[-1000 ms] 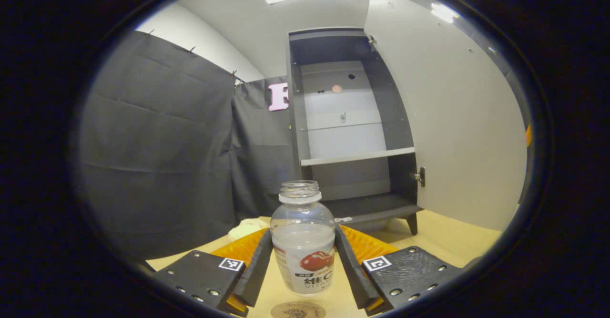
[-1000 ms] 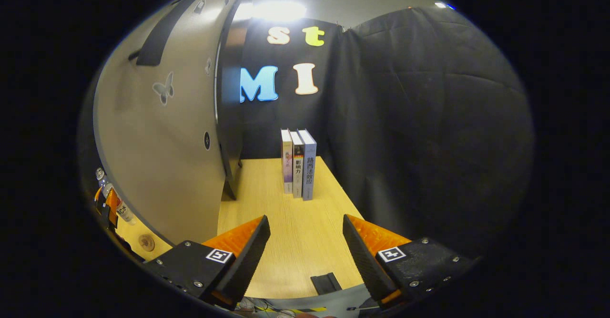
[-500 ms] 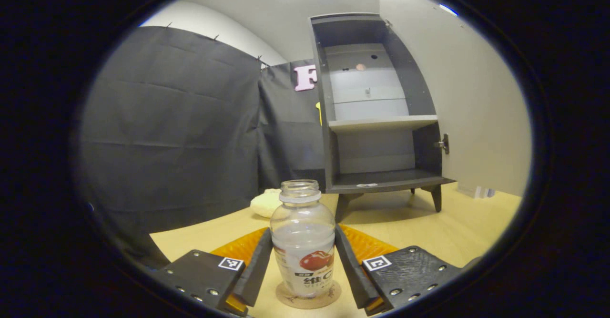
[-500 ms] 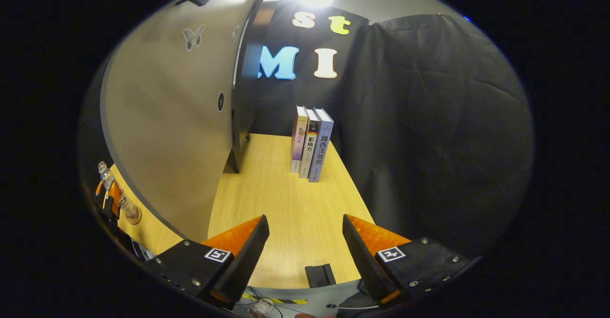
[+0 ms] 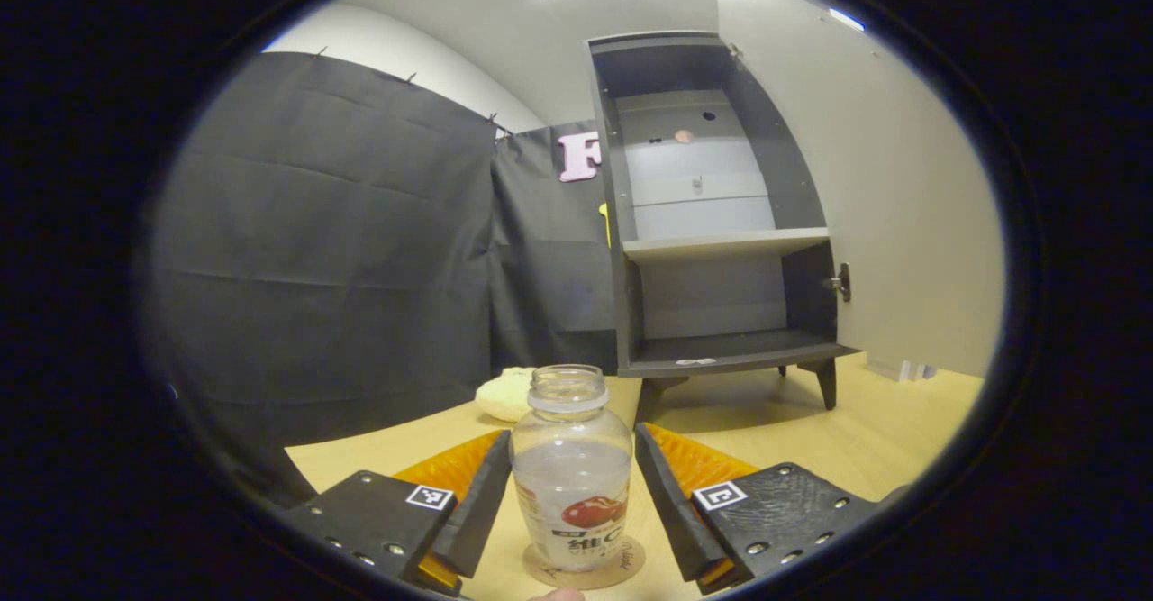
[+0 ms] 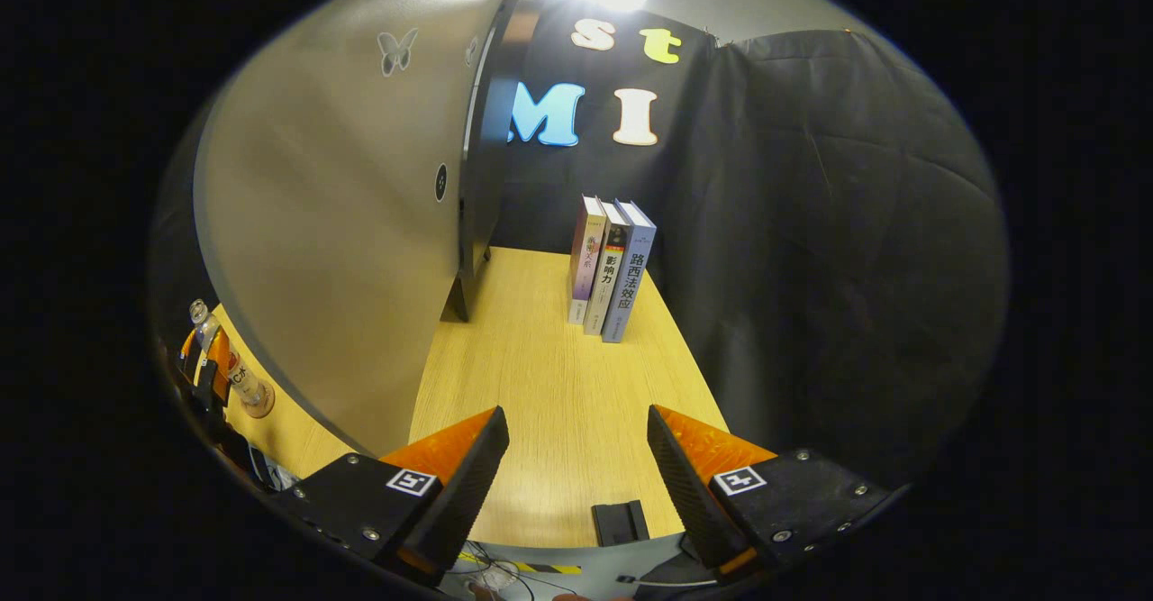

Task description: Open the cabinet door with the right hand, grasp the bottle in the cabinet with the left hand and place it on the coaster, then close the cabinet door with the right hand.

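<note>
Left gripper view: at bottom centre the bottle (image 5: 571, 466) stands on the coaster (image 5: 584, 562), left gripper (image 5: 572, 479) fingers parted beside it. I back straight out. Right gripper (image 6: 576, 452) gapes empty; door (image 6: 333, 223) next.

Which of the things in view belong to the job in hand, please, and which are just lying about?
Job: bottle on the coaster, between the left gripper fingers; open cabinet and its door; right gripper, open.

Lying about: three upright books, pale lump beside the cabinet.
</note>
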Demonstrator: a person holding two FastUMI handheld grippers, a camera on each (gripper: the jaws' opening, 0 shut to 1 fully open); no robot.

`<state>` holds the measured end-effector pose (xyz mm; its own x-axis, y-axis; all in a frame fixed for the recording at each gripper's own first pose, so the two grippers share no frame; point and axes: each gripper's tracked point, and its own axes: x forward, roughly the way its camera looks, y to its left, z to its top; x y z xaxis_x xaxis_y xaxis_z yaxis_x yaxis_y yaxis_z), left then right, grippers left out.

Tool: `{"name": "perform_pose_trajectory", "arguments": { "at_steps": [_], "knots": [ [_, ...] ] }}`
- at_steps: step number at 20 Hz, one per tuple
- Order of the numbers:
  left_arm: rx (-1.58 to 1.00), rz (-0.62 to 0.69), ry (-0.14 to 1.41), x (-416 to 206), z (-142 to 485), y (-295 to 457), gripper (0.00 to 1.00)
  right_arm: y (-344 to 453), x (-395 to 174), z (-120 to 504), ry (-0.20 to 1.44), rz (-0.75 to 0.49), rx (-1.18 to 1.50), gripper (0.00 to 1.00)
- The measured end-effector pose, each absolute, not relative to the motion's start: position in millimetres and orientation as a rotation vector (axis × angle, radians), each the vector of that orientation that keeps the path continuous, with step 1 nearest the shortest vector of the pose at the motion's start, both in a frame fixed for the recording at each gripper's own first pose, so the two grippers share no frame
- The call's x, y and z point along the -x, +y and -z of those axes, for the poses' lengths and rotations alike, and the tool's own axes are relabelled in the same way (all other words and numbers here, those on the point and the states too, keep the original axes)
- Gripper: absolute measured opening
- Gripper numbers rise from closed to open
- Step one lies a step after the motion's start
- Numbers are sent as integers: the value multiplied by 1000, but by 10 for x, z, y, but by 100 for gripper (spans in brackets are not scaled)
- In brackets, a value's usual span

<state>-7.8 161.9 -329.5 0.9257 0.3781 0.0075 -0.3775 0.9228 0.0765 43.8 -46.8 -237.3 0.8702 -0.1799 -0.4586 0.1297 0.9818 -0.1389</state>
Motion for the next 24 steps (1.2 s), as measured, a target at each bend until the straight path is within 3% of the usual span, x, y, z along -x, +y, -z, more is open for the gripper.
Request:
{"name": "perform_pose_trajectory", "arguments": {
  "at_steps": [8, 14, 22, 24],
  "knots": [
    [-84, -383, -43, 54, 2821, 1597, 80, -434, -404, 2470, 516, 143, 67, 96],
    [-69, -368, -124, -8, 2097, 1560, 81, -440, -445, 2404, 488, 153, -5, 96],
    [-86, -230, -194, -208, 1101, 1251, 82, -485, -554, 2012, 388, 172, -89, 96],
    [-90, -197, -183, -275, 908, 1154, 79, -490, -618, 1833, 337, 169, -97, 95]
  ]
}}
